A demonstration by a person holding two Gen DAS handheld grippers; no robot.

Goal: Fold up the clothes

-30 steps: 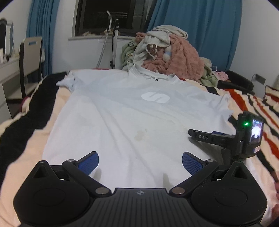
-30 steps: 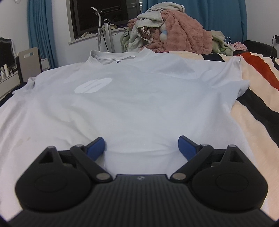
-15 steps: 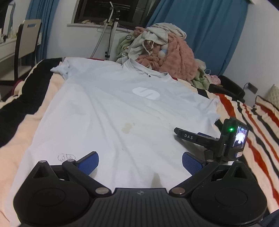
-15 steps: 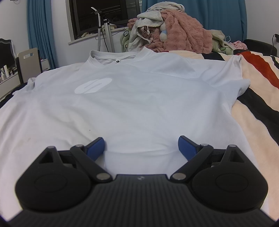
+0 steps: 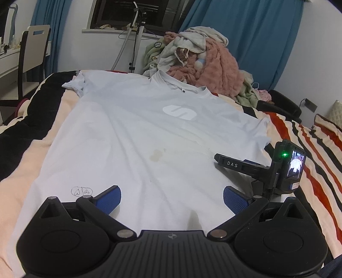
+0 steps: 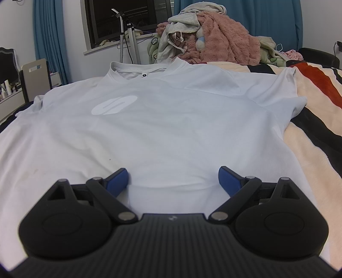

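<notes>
From the left wrist, the left gripper [image 5: 172, 195] hangs spread wide over the hem of a white T-shirt [image 5: 136, 136] lying flat on the striped blanket [image 5: 303, 136]. Only this view shows the right gripper [image 5: 235, 164] at 3 o'clock, a yellowish stain [image 5: 156, 154] and a small doodle [image 5: 81, 191] at 8 o'clock.

From the right wrist, the right gripper [image 6: 173, 179] gapes, empty, low over the T-shirt [image 6: 171, 128]. A clothes pile [image 6: 209, 42] sits at 12 o'clock before blue curtains [image 6: 267, 19].

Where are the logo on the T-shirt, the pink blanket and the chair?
logo [image 5: 179, 111], left wrist view, middle of the print.
pink blanket [image 6: 226, 40], right wrist view, fluffy front.
chair [image 5: 35, 48], left wrist view, backrest.
</notes>
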